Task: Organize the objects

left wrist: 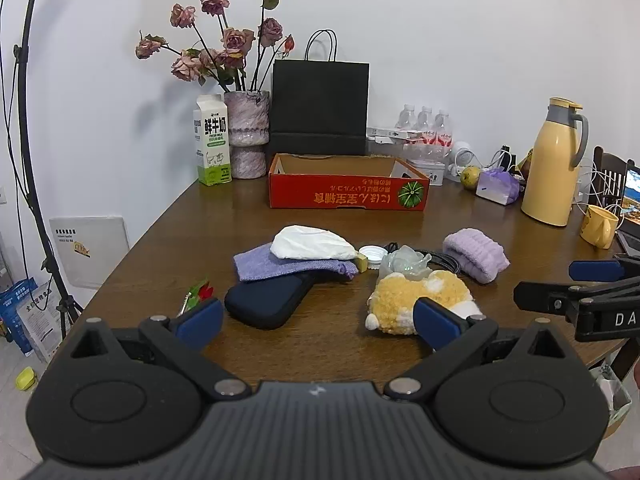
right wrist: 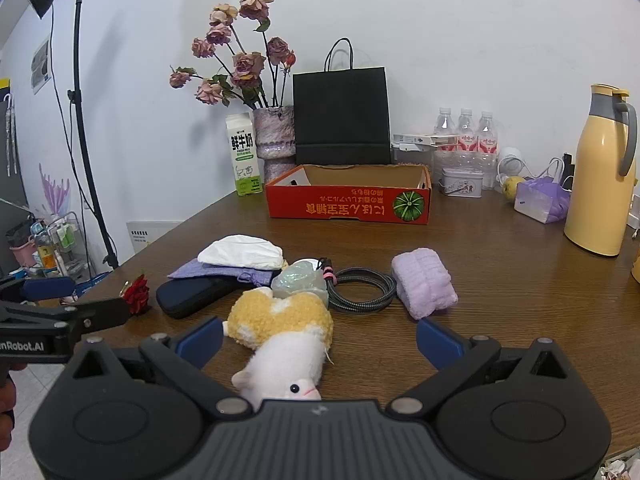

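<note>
plush toy (right wrist: 280,332): fluffy yellow-white, lying on table (right wrist: 500,280) | left claw (left wrist: 316,322): released | right claw (right wrist: 320,340): released

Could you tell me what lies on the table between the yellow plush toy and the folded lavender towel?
In the right wrist view, a coiled braided cable lies between the plush toy and the lavender towel, touching neither gripper.

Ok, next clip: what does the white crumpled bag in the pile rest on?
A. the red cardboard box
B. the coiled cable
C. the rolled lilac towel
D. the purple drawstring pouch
D: the white crumpled bag lies on top of the purple drawstring pouch, which itself overlaps the dark zip case; the right wrist view shows the same stack.
</note>
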Available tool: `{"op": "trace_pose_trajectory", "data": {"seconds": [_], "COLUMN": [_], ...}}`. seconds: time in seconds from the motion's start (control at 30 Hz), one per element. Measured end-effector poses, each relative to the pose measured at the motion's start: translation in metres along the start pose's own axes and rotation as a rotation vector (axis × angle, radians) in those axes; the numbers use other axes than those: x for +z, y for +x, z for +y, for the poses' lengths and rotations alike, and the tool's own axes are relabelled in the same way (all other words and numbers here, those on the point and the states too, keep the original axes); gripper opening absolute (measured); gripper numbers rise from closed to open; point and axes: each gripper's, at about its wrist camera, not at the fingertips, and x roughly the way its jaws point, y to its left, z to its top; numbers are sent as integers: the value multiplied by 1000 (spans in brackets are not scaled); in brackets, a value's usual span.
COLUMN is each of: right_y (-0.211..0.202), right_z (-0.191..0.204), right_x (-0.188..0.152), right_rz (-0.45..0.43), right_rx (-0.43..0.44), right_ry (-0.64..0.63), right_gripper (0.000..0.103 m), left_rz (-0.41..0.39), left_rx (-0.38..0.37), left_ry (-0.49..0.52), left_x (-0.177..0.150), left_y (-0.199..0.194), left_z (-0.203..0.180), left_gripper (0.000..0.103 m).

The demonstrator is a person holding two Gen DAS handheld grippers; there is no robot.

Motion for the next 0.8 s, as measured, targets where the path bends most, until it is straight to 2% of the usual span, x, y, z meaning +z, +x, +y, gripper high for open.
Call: {"op": "trace_pose_trajectory", "data": {"seconds": [0.8], "right_y": [-1], "right_z": [0], "right_x": [-3], "right_rz": [4], "right_rx": [-1], "right_ry": [0], "right_gripper": [103], "left_rz": [4], "left_rx": [4], "left_ry": [-4], "left_x": [-2], "left_y": [1], "left_z": [1], "left_gripper": [103]}}
